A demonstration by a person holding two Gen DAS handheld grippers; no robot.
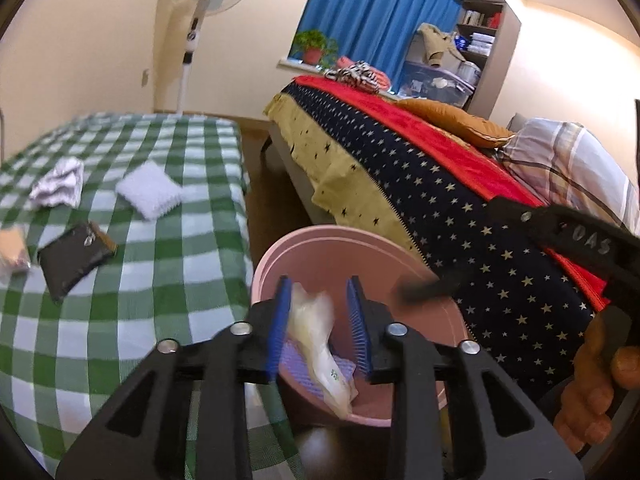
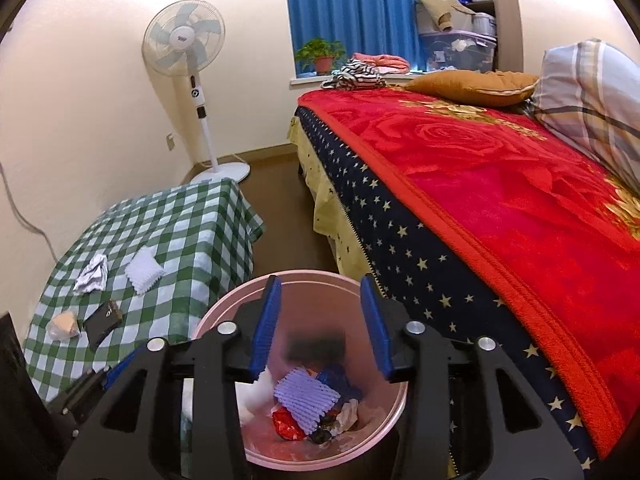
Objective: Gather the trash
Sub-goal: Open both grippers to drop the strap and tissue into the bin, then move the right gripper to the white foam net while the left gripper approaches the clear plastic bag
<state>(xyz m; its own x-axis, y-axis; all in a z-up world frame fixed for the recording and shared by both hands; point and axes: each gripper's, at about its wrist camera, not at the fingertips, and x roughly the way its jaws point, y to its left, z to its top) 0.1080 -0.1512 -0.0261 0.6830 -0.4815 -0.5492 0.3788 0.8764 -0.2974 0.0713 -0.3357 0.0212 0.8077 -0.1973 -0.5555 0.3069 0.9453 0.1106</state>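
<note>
Both spread wide over the round pink plastic bin (image 2: 224, 316), the left hand-held gripper (image 1: 318, 312) drops a crumpled translucent bag (image 1: 316, 340) and the right hand-held gripper (image 2: 320, 320) a blurred dark piece (image 2: 318, 346); hold centred until both land.

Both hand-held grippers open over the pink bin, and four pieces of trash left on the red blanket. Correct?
Not quite: the four leftover pieces lie on the green checked tablecloth, not the red blanket, as the right wrist view shows. The rest holds: the left hand-held gripper and right hand-held gripper are both open over the pink bin.
</note>
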